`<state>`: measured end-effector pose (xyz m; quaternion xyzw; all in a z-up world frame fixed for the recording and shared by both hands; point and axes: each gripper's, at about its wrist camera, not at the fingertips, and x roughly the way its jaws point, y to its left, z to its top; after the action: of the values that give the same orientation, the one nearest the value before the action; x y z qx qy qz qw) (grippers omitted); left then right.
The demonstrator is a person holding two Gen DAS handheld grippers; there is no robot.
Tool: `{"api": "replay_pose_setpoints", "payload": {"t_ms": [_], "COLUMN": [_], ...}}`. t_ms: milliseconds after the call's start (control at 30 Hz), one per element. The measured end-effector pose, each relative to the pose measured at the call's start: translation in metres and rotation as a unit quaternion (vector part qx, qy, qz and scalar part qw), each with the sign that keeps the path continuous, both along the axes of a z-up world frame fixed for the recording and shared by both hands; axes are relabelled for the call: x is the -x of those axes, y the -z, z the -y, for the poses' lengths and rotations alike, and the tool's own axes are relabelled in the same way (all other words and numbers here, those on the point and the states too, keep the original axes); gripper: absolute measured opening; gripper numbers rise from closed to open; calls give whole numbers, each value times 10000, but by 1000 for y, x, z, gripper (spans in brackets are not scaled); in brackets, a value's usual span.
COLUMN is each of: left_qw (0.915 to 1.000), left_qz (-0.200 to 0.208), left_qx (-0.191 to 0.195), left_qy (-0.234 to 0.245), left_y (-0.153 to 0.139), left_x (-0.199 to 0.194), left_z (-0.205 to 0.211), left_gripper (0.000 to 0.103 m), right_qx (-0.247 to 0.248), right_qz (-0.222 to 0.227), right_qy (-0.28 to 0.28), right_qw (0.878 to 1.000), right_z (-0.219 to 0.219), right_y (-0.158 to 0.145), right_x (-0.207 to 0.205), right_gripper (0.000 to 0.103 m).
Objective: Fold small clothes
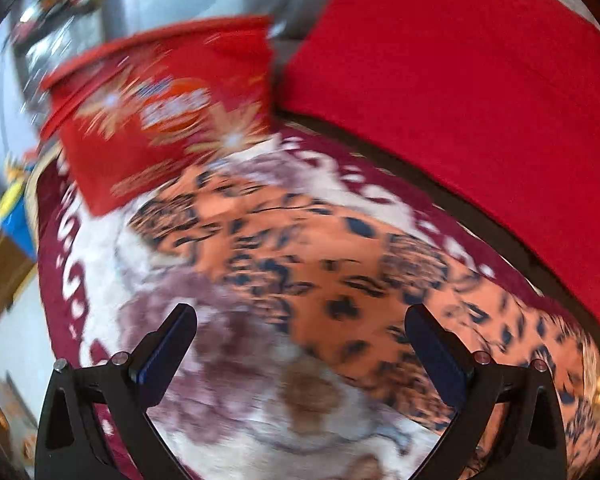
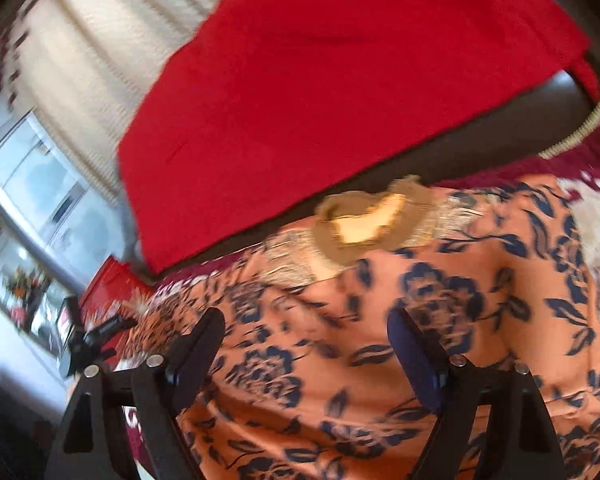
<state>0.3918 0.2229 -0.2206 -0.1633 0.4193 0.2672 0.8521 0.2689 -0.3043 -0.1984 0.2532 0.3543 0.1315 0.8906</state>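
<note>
Blurred by motion, both wrist views show a bed or couch spread with a maroon-and-white patterned blanket (image 1: pixel 204 364), backed by a large plain red cushion (image 1: pixel 460 80).

Task item: an orange garment (image 1: pixel 320 256) with a dark blue floral print lies spread flat on the blanket. Its brown collar (image 2: pixel 364 236) sits at the far edge, just beside the red cushion.

Left claw (image 1: pixel 300 344): jaws wide apart, nothing between the pads. It hangs over the near left part of the garment; the right finger is over the orange cloth, the left finger over bare blanket. Contact with the cloth cannot be determined.

Right claw (image 2: pixel 306 352): jaws wide apart, empty, positioned above the garment's middle, with the collar farther off beyond the fingertips.

Surroundings: a second red cushion (image 1: pixel 160 120) with a gold and white motif stands at the far left, its lower corner close to the garment's far left end. Pale curtains (image 2: pixel 92 60) and a window lie beyond. Nothing rests on top of the garment.
</note>
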Motion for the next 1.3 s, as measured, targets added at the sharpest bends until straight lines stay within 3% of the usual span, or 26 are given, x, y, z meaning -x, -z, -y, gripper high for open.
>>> {"api": "replay_pose_setpoints", "payload": {"t_ms": [67, 133, 200, 267, 333, 467, 533, 633, 700, 767, 867, 967, 1133, 1233, 1300], "left_qw": [9999, 9999, 9991, 9948, 9876, 9688, 9626, 9562, 9603, 9704, 9894, 9980, 9919, 9736, 9646], "left_qz": [41, 164, 192, 159, 98, -222, -533, -951, -900, -627, -314, -296, -192, 112, 339], "left_qx": [34, -28, -171, -415, -600, -710, -727, -779, -520, -226, -70, 357, 1211, 2249, 2570], "left_qy": [-163, -6, 336, 921, 1445, 2363, 2553, 2655, 2587, 2320, 1418, 438, -341, -367, -486], "left_y": [0, -5, -8, -9, -7, 12, 29, 47, 42, 26, 9, 13, 37, 52, 57], "left_x": [5, 8, 7, 0, -6, -16, -23, -31, -31, -30, -25, -20, -11, -12, -11], "left_z": [-8, 2, 19, 51, 83, 146, 162, 173, 164, 138, 79, 8, -68, -94, -104], "left_gripper": [103, 103, 103, 103, 103, 103, 103, 103, 103, 103, 103, 103, 103, 103, 102], "right_qx": [133, 347, 581, 726, 775, 774, 838, 1009, 914, 787, 694, 596, 651, 640, 623], "right_qz": [97, 100, -55, -342, -558, -1004, -1234, -1152, -1064, -950, -694, -525, -477, -486, -487], "right_qy": [-233, -417, -441, -475, -417, -358, -410, -473, -471, -505, -535, -532, -574, -610, -614], "right_qw": [9996, 9985, 9973, 9956, 9946, 9913, 9880, 9871, 9890, 9911, 9937, 9954, 9951, 9949, 9950], "right_z": [-14, -29, -40, -47, -47, -39, -39, -43, -41, -41, -41, -42, -49, -53, -54], "right_y": [-4, -4, 1, 12, 24, 47, 58, 55, 52, 46, 37, 29, 27, 29, 29], "right_x": [4, 5, 2, -3, -9, -16, -19, -16, -14, -10, -5, 0, 0, -3, -2], "right_gripper": [85, 83, 72, 54, 48, 48, 47, 47, 47, 47, 49, 52, 52, 52, 52]}}
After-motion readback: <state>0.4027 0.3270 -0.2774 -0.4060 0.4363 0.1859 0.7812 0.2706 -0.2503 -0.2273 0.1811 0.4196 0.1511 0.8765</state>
